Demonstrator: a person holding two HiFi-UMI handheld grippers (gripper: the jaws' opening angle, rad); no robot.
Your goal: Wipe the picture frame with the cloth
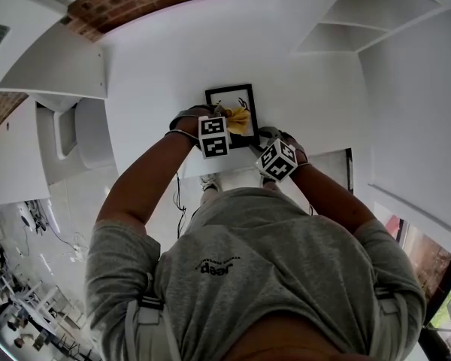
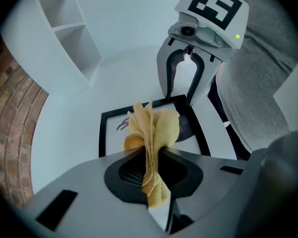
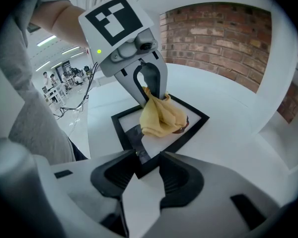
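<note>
**A:** Your left gripper [image 2: 149,155] is pinching the yellow cloth [image 2: 154,128], and its bunched end is resting on the picture frame [image 2: 103,133].

**B:** And your right gripper [image 3: 148,157]?

**A:** It's clamping the frame's near corner, steadying it on the table [image 3: 228,133]. You're mid-wipe, I'd judge. Next you're needing to sweep the cloth across the glass and along the border.

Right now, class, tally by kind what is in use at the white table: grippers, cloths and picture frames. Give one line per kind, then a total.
Grippers: 2, the left gripper shut on the cloth, the right gripper clamped on a frame corner
Yellow cloth: 1
Black picture frame: 1
Total: 4
</note>
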